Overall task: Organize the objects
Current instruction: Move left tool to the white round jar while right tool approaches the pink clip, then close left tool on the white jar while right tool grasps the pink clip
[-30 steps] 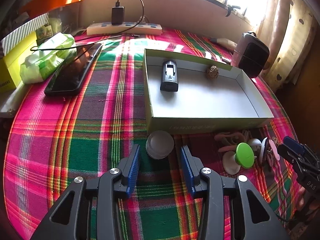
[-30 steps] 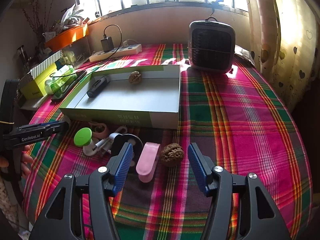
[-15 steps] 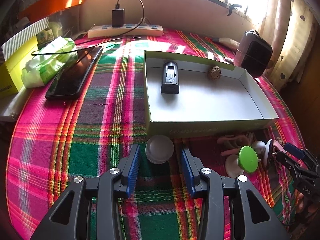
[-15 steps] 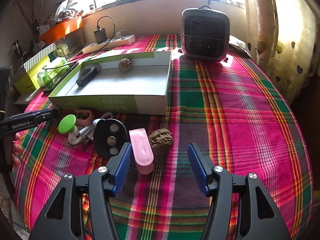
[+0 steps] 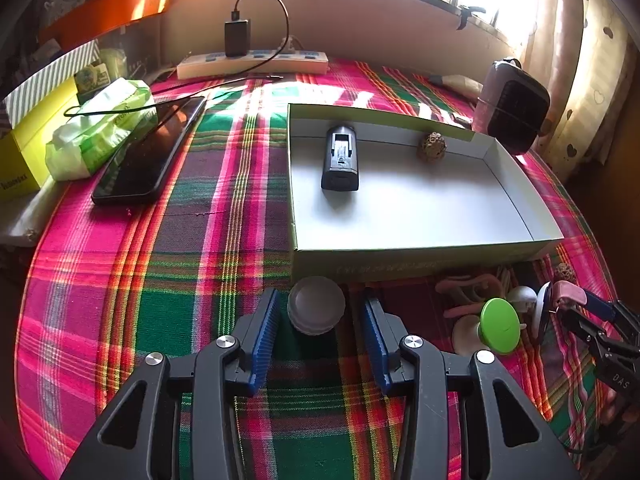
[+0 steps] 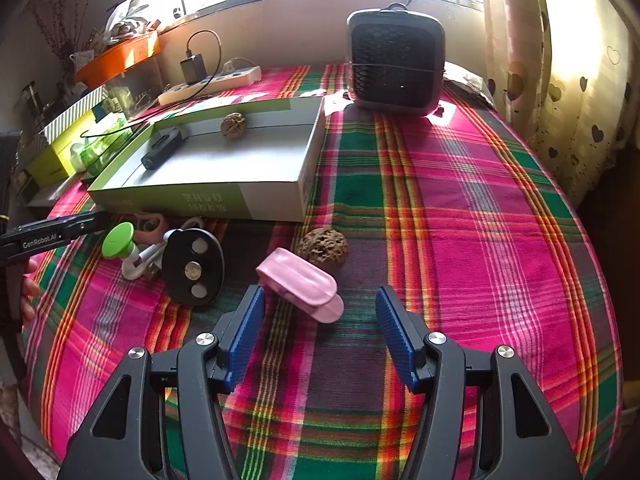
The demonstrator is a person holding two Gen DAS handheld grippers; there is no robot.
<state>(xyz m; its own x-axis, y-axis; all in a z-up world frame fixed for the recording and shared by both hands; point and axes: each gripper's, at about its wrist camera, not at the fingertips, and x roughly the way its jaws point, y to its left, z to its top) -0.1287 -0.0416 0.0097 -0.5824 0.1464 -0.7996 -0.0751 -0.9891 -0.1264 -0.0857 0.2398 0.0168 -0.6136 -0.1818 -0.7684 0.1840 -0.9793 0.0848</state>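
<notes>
Both grippers hang tilted down over the plaid cloth, jaws apart, gripping nothing.

Left wrist view: left gripper [image 5: 318,316] straddles a white round lid [image 5: 316,304] just before the open box [image 5: 404,258]; a phone [image 5: 148,160] lies to its left.
Right wrist view: right gripper [image 6: 320,312] has a pink clip [image 6: 300,284] between its untouching pads, a walnut [image 6: 323,246] just beyond; a heater [image 6: 396,60] stands behind.

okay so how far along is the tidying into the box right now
Done: a black device and one walnut lie in the box. In hand: nothing yet; the open left gripper brackets a white lid, the open right gripper nears a pink clip. Left: second walnut, green-capped piece, black oval.
</notes>
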